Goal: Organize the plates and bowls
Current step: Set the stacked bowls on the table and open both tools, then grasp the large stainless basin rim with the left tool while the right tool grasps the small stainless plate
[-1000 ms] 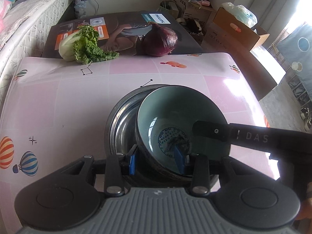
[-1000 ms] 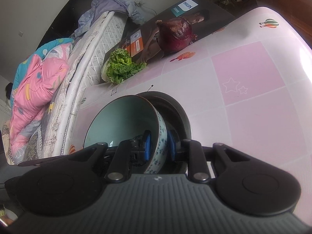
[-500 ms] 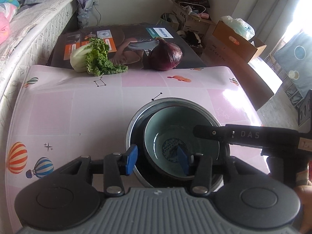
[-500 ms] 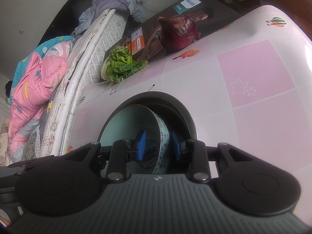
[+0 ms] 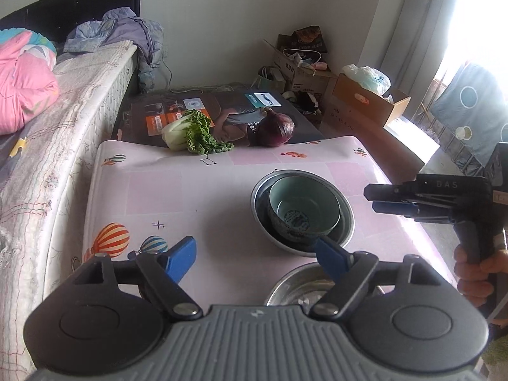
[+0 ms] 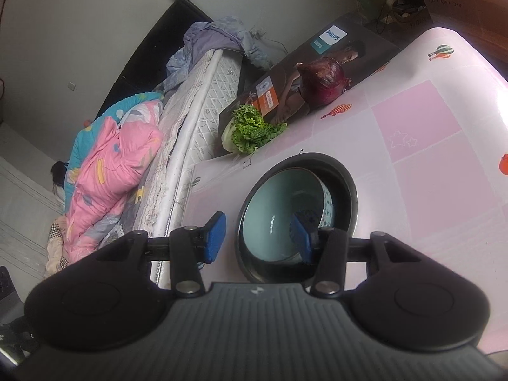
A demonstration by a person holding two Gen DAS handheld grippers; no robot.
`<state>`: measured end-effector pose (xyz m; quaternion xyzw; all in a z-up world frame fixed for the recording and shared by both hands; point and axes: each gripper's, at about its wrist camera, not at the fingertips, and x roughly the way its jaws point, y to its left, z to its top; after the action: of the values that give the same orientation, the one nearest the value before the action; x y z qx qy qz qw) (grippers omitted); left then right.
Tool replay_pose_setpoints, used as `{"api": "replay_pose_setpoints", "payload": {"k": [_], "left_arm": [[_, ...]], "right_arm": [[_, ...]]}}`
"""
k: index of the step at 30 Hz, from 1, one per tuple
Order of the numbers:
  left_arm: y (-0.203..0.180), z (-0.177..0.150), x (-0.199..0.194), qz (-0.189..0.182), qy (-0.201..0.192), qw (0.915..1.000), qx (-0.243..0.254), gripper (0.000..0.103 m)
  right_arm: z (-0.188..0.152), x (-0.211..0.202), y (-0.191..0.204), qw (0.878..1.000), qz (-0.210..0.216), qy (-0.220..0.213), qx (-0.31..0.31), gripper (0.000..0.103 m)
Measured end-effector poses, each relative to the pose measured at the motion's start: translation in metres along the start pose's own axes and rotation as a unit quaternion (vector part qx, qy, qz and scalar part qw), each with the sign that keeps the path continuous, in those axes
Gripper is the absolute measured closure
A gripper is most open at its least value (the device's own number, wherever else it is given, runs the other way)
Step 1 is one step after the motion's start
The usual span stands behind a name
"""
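A pale teal ceramic bowl [image 5: 303, 211] with a dark print on its bottom sits nested inside a steel bowl [image 5: 347, 219] on the pink table. Both show in the right wrist view too, the teal bowl [image 6: 279, 209] leaning in the steel bowl [image 6: 347, 190]. A second steel bowl [image 5: 301, 289] lies at the near edge, partly hidden by my left gripper. My left gripper [image 5: 254, 255] is open, empty and raised back from the bowls. My right gripper [image 6: 258, 236] is open and empty just above the near rim; it also shows in the left wrist view [image 5: 370, 198].
A leafy green cabbage [image 5: 190, 133] and a red onion [image 5: 274, 128] lie at the table's far edge against a flat Philips box [image 5: 222, 108]. A bed [image 5: 47, 120] runs along the left. Cardboard boxes [image 5: 365, 101] stand on the floor at the far right.
Both grippers opened and let go of the teal bowl, which now rests in the steel bowl. My left gripper pulled back and up. My right gripper backed off slightly.
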<state>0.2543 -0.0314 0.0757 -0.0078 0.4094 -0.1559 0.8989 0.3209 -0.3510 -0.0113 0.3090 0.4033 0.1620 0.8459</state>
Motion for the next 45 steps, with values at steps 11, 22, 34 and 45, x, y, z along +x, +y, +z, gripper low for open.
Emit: {"api": "replay_pose_setpoints", "payload": {"k": [11, 22, 34, 45], "left_arm": [[0.030, -0.130, -0.096, 0.035, -0.039, 0.9986, -0.003, 0.005], [0.045, -0.224, -0.080, 0.101, -0.026, 0.9945, 0.000, 0.008], [0.066, -0.231, -0.039, 0.091, 0.006, 0.9958, -0.003, 0.032], [0.069, -0.237, -0.047, 0.074, 0.016, 0.9971, 0.012, 0.046]], "right_arm": [[-0.178, -0.105, 0.075, 0.988, -0.029, -0.020, -0.152, 0.047], [-0.285, -0.079, 0.098, 0.989, -0.030, 0.002, -0.142, 0.047], [-0.297, -0.018, 0.093, 0.994, -0.049, 0.024, -0.090, 0.049], [-0.300, -0.004, 0.103, 0.993, -0.045, 0.036, -0.103, 0.075]]}}
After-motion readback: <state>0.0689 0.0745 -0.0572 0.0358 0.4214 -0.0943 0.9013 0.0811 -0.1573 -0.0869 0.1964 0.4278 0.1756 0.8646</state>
